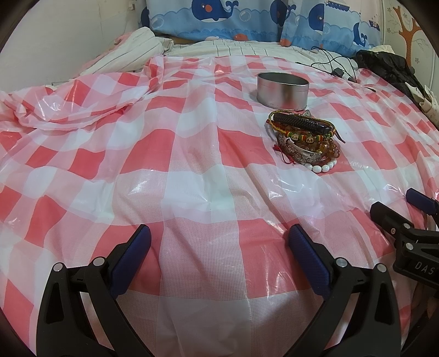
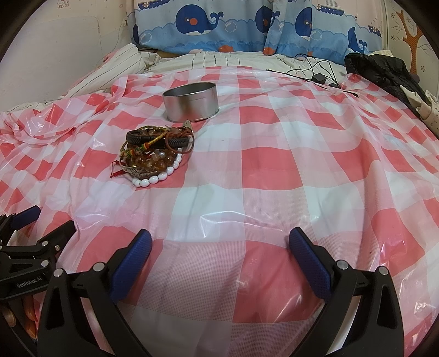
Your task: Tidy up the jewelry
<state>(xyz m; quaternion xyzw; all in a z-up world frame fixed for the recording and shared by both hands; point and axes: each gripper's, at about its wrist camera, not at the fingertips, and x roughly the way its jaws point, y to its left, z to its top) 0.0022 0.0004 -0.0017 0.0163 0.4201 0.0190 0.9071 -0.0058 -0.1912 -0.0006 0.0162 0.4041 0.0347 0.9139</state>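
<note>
A pile of bracelets (image 1: pixel 304 141) lies on the red-and-white checked plastic sheet (image 1: pixel 192 170): a black braided band on top, woven cords, amber beads, a silver bangle and white beads. It also shows in the right wrist view (image 2: pixel 155 156). An open oval silver tin (image 1: pixel 282 88) stands just behind the pile, also in the right wrist view (image 2: pixel 191 101). My left gripper (image 1: pixel 219 241) is open and empty, well in front of the pile. My right gripper (image 2: pixel 220 244) is open and empty, in front and to the right of the pile.
Whale-print pillows (image 1: pixel 247 19) lie at the head of the bed. Black cables with a charger (image 2: pixel 318 74) and a dark garment (image 2: pixel 384 71) lie at the back right. A striped blanket (image 1: pixel 131 52) and crumpled plastic (image 1: pixel 68 101) are at the back left.
</note>
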